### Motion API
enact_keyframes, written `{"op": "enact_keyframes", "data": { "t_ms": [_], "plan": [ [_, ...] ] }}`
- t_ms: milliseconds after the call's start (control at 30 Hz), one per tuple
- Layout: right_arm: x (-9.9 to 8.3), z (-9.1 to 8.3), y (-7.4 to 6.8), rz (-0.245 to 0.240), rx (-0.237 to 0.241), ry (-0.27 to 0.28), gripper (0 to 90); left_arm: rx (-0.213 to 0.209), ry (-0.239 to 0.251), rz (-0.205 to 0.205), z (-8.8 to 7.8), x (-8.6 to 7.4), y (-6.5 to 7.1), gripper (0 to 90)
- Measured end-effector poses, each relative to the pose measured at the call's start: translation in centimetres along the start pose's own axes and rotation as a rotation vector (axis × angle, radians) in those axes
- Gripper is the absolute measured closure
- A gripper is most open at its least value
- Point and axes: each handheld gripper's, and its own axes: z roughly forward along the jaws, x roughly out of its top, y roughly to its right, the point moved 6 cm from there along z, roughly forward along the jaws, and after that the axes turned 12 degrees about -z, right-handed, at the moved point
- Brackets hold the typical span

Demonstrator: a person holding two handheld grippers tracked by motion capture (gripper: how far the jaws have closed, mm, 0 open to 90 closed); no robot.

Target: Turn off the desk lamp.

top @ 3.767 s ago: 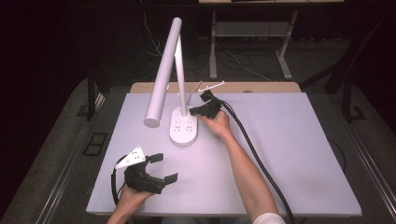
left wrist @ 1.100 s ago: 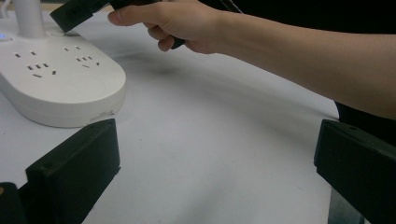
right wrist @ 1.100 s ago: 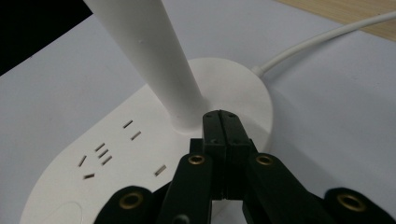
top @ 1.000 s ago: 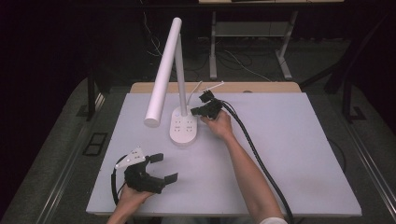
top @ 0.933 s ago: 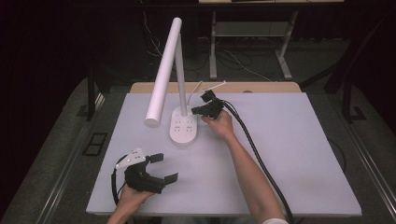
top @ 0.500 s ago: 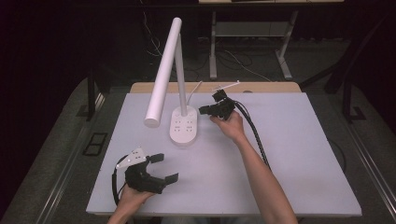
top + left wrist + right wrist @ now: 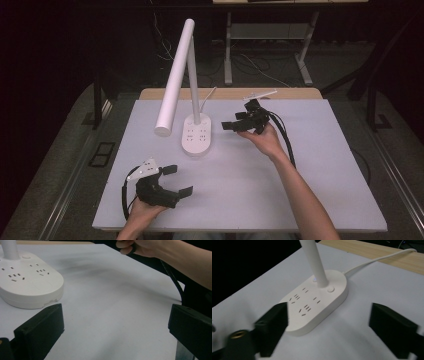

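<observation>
White desk lamp (image 7: 196,135) — oval socket-studded base, slanted tube head — both tongs (image 7: 172,180) (image 7: 239,121) released, empty.

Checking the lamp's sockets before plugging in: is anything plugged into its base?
Empty. The lamp base shows bare socket slots with no plug in them; the right claw hangs open before it.

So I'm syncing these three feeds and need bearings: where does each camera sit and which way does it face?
High view: above the person's side, looking forward and down on the table; forearms, left gripper, right gripper.
Left gripper view: low, looks along its open jaws across the table toward the right hand.
Right gripper view: looks down between its open jaws on the lamp base.
Shared: the lamp base shows in all three.
</observation>
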Motion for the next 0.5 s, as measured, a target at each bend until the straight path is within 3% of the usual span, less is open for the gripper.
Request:
{"op": "enact_keyframes", "data": {
  "t_ms": [133,167,500],
  "plan": [
    [-0.6,-1.1,-0.2,-0.019,-0.021,-0.031,7.4,0.000,-0.001,0.003,0.1,0.0,0.0,0.0],
    [-1.1,-1.8,-0.4,-0.025,-0.024,-0.054,0.6,0.000,-0.003,0.003,0.1,0.0,0.1,0.0],
    [-3.5,-6.0,-1.2,-0.012,-0.041,-0.034,0.6,-0.001,-0.008,0.006,0.4,-0.1,0.2,0.0]
  ]
}}
